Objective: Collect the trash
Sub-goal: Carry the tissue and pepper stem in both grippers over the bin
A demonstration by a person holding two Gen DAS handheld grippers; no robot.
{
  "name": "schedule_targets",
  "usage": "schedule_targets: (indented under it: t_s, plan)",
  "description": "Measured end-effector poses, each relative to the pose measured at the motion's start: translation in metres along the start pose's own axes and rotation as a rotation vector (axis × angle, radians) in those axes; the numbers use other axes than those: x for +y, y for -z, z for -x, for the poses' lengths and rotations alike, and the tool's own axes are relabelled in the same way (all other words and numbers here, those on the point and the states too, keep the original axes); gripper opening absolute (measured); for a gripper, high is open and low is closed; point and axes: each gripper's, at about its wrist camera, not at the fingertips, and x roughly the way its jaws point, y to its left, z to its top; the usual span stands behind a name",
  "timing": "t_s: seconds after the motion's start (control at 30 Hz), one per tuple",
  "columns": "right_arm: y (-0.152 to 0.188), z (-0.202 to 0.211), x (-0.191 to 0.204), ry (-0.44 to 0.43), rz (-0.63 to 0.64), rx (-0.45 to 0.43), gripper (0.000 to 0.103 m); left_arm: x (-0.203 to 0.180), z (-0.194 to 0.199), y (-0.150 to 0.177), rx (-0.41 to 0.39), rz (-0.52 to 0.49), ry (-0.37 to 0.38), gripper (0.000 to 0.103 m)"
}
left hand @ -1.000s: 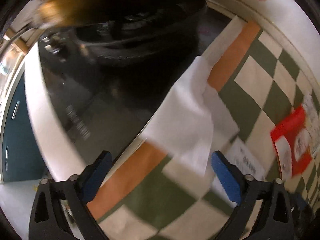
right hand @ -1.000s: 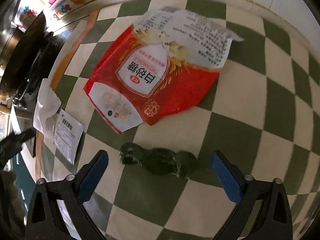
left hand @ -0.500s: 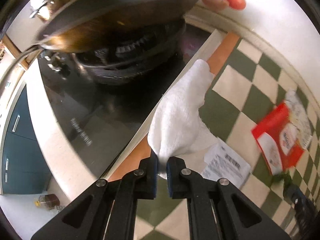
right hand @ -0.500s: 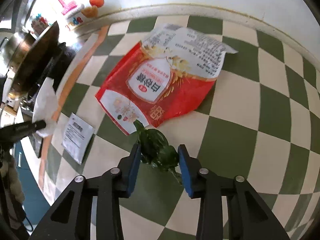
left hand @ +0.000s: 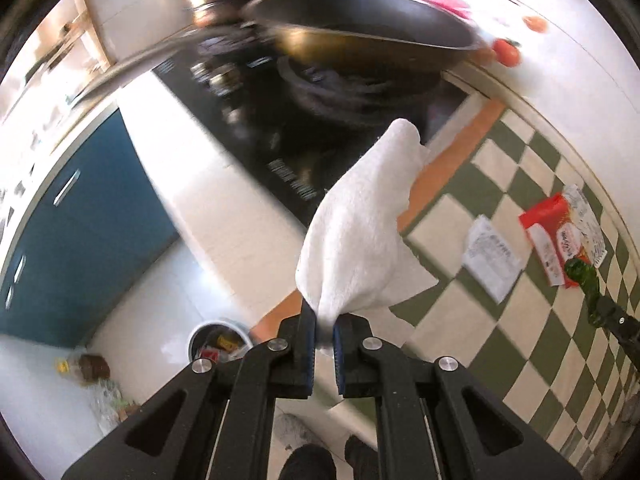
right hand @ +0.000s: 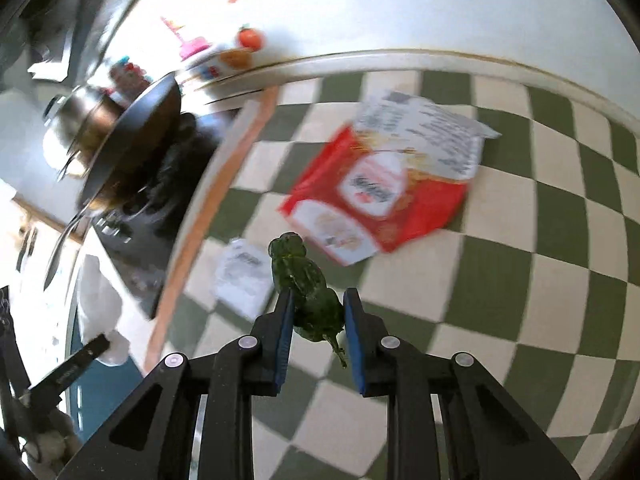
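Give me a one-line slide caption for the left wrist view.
Left gripper shut on a white paper towel, lifted above the checkered counter, trash bin on the floor below.

A green-and-cream checkered cloth (right hand: 520, 272) with an orange border strip covers the worktop beside the black hob (left hand: 256, 148). On the cloth lie a red-and-white food packet (right hand: 380, 196), toward the back edge by the wall, and a small white printed sachet (right hand: 244, 276) nearer the orange border. A dark wok (left hand: 360, 40) sits on the hob's burner.
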Motion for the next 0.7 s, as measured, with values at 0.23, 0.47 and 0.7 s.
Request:
schedule_targets:
  t_s: [0.23, 0.47, 0.7]
  plan:
    - [0.069, -0.030, 0.123, -0.165, 0.195, 0.121, 0.026, 0.115, 0.006, 0.046, 0.030, 0.161, -0.081, 0.005]
    - [0.190, -0.120, 0.245, -0.259, 0.397, 0.318, 0.026, 0.234, -0.048, 0.119, 0.146, 0.339, -0.143, 0.005]
    - [0.305, -0.262, 0.293, -0.202, 0.502, 0.466, 0.026, 0.329, -0.206, 0.217, 0.360, 0.495, -0.103, 0.005]
